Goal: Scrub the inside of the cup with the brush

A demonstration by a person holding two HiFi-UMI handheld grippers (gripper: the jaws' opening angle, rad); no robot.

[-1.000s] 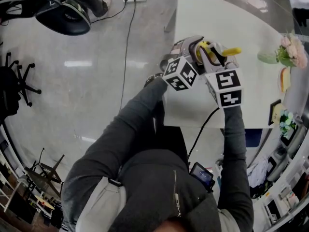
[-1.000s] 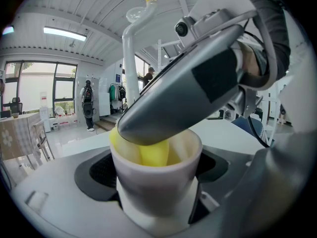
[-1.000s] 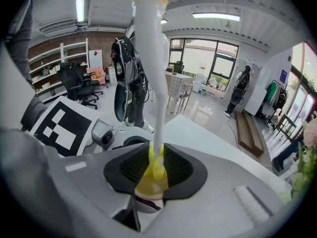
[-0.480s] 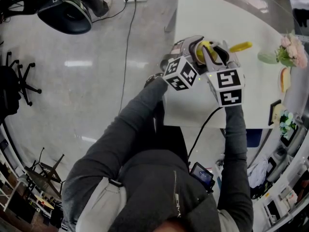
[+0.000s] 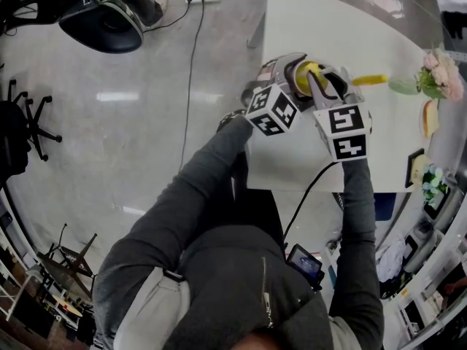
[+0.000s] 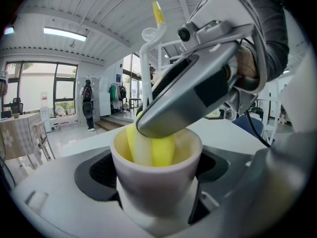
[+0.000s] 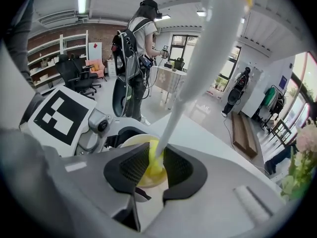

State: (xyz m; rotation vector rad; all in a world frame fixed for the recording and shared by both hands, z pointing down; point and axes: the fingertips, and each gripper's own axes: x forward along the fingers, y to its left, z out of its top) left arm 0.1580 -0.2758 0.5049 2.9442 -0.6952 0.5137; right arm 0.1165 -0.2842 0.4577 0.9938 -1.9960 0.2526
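Here, cup (image 6: 156, 175) clamped steady at lower centre by left gripper (image 6: 157, 197); brush (image 7: 195, 78) pinched by right gripper (image 7: 154, 168), yellow head sunk inside for scrubbing

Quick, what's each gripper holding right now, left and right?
Left gripper: closed on the cup.
Right gripper: closed on the brush, its yellow head down inside the cup.

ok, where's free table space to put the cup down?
Bare tabletop beyond the cup, toward the far edge, plus a strip along the near edge. It is crowded on the right, by the flowers and small items.
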